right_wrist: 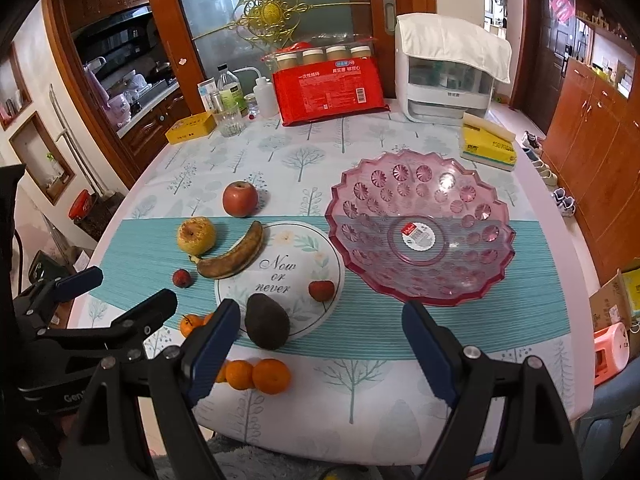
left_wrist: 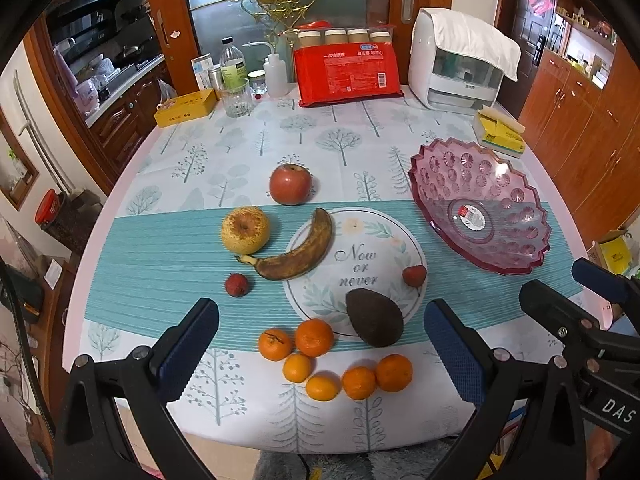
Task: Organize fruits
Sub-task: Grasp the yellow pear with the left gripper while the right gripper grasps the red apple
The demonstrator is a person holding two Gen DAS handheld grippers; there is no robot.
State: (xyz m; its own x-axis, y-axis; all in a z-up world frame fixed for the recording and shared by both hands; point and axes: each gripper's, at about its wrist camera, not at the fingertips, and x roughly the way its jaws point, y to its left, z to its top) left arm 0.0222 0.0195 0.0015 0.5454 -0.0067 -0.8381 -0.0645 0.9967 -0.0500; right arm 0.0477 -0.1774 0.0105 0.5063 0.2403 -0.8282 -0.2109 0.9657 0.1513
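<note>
Fruit lies loose on the table: a red apple (left_wrist: 290, 184), a yellow pear (left_wrist: 245, 229), a brown banana (left_wrist: 298, 250), a dark avocado (left_wrist: 374, 317), two red lychees (left_wrist: 236, 285) (left_wrist: 414, 275) and several oranges (left_wrist: 314, 337). A pink glass bowl (left_wrist: 480, 204) (right_wrist: 420, 228) stands empty at the right. My left gripper (left_wrist: 322, 340) is open and empty above the near table edge, over the oranges. My right gripper (right_wrist: 320, 344) is open and empty, near the avocado (right_wrist: 267, 321) and in front of the bowl.
At the back stand a red package (left_wrist: 346, 74), bottles and a glass (left_wrist: 236, 98), a yellow box (left_wrist: 186, 107), a white appliance (left_wrist: 460, 60) and a tissue pack (left_wrist: 500, 132). Wooden cabinets stand to the right. A round placemat (left_wrist: 356, 268) lies under some fruit.
</note>
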